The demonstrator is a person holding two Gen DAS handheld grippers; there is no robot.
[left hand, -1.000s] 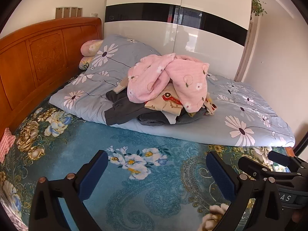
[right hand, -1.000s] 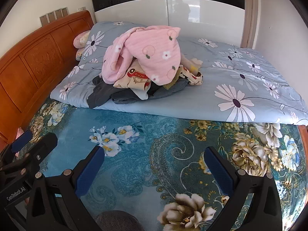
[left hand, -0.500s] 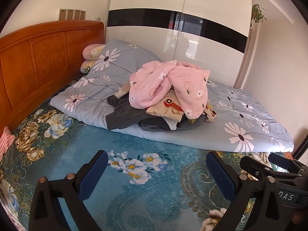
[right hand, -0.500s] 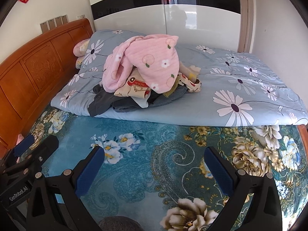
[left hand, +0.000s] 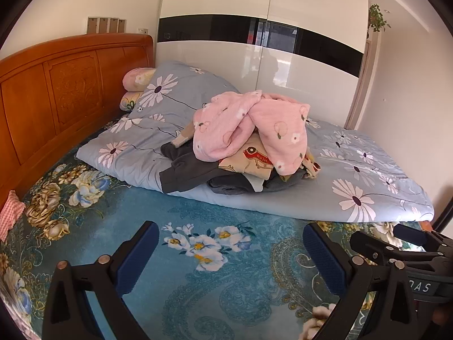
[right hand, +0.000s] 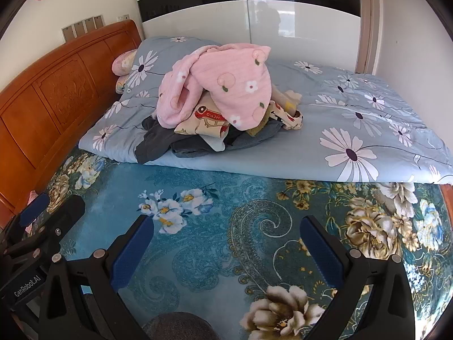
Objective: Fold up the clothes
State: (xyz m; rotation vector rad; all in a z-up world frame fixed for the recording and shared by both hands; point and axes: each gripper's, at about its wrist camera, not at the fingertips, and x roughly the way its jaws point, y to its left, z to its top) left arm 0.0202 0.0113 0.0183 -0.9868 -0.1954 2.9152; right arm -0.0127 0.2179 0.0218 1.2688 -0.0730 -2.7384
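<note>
A heap of unfolded clothes lies on a grey-blue daisy quilt point(left hand: 354, 187) point(right hand: 339, 130) on the bed. On top is a pink flowered garment point(left hand: 249, 124) point(right hand: 226, 90), under it a beige cartoon-print piece point(left hand: 249, 161) point(right hand: 206, 119) and dark grey clothes point(left hand: 192, 172) point(right hand: 161, 144). My left gripper point(left hand: 230, 255) is open and empty over the teal floral bedsheet point(left hand: 198, 283), well short of the heap. My right gripper point(right hand: 226, 252) is open and empty over the same sheet point(right hand: 226, 198). Each gripper shows at the edge of the other's view.
A carved wooden headboard point(left hand: 56, 90) point(right hand: 51, 96) stands at the left, with pink pillows point(left hand: 136, 79) beside it. A white and black glossy wardrobe point(left hand: 254, 42) stands behind the bed. A pink checked cloth point(left hand: 10, 212) lies at the left edge.
Both cameras have tilted up and drawn back a little, so the heap sits lower and the wardrobe shows more. Both grippers stay open and the clothes have not moved.
</note>
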